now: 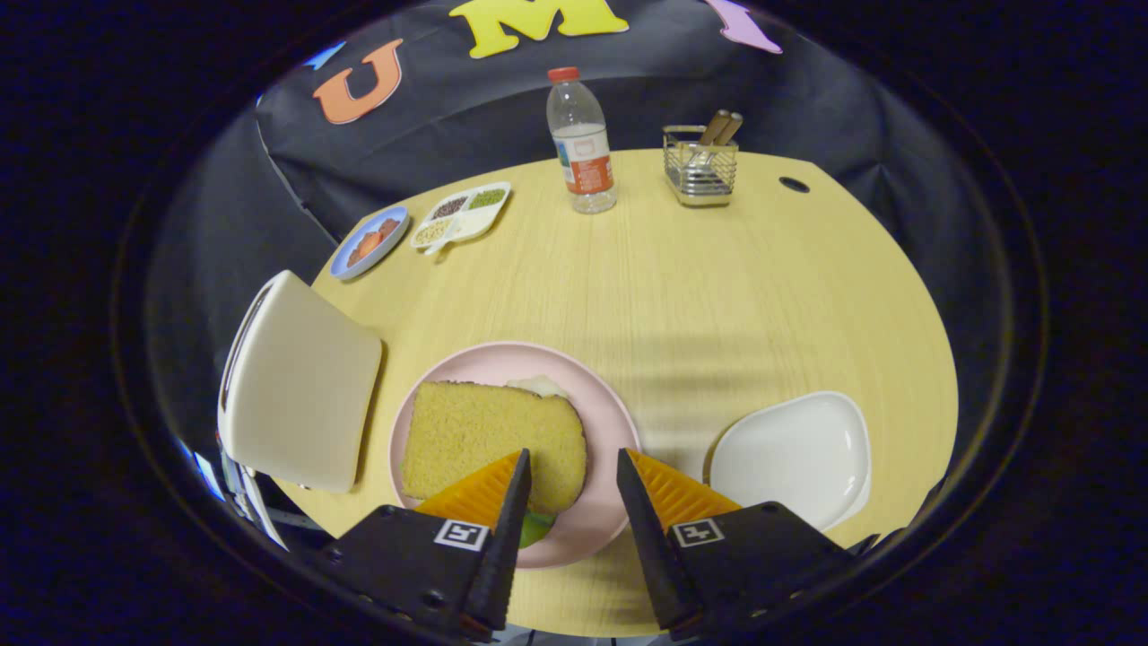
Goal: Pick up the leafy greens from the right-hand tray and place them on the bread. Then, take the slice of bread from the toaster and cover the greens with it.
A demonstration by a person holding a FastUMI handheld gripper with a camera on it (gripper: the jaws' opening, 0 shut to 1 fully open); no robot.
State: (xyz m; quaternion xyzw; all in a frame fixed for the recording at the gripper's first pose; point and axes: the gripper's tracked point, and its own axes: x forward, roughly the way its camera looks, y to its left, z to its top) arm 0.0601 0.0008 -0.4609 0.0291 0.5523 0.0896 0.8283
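Gripper view: gripper (572,467) hangs released above bread slice (489,441) on pink plate (610,422).

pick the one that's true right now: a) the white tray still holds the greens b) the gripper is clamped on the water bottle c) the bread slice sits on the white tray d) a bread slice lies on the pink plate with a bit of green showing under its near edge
d: the bread slice lies on the pink plate, a bit of leafy greens peeking out beside the open gripper; the white tray is bare.
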